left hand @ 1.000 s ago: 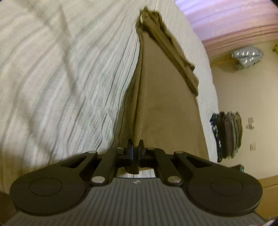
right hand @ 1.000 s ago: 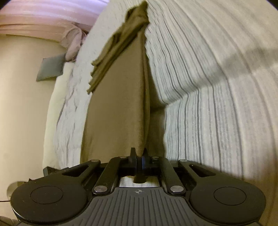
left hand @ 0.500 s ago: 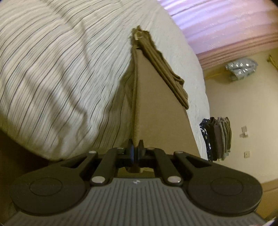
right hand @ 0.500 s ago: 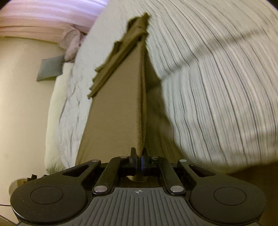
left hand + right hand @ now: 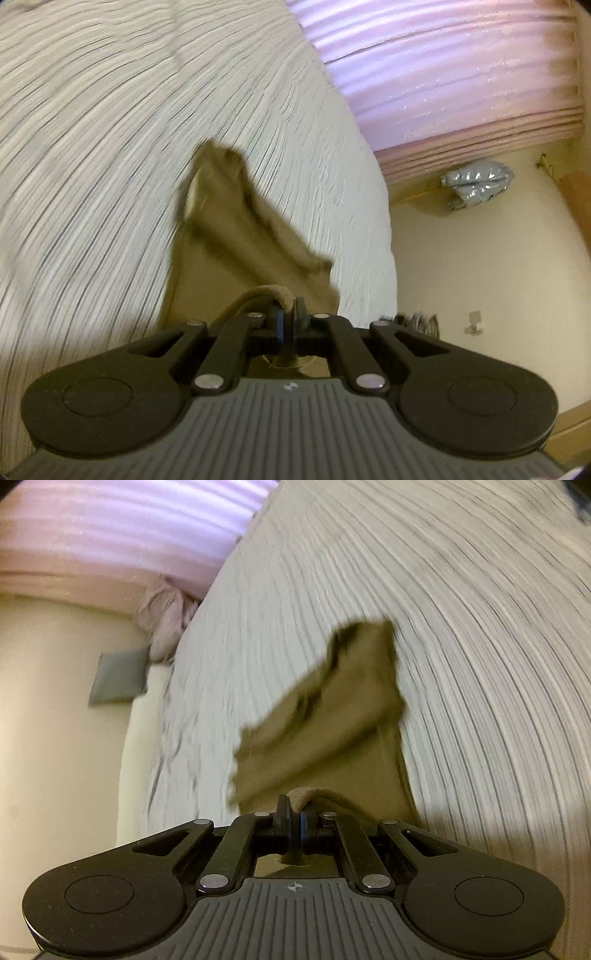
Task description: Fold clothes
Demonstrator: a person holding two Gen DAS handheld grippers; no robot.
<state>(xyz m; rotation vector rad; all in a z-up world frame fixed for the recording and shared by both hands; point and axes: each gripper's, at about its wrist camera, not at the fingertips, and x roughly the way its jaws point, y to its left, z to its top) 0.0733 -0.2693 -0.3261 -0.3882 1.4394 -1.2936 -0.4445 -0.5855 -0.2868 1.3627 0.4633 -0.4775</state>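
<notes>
An olive-brown garment lies on the striped bedspread and rises toward me in both views. My left gripper is shut on one near edge of it, the cloth curling over the closed fingertips. In the right wrist view the same garment shows its folded sleeve part across the top, and my right gripper is shut on the other near edge, a fold of cloth bunched between the pads. Both views are blurred by motion.
Pink curtains hang beyond the bed. A silvery bag lies on the cream floor at the right, with a stack of dark clothes just behind the left gripper. A grey cushion and pink bundle lie left of the bed.
Both grippers have swung up and forward over the bed with the garment's near edge, so the cloth, stretched long before, now looks short and doubled over. Both grips held.
</notes>
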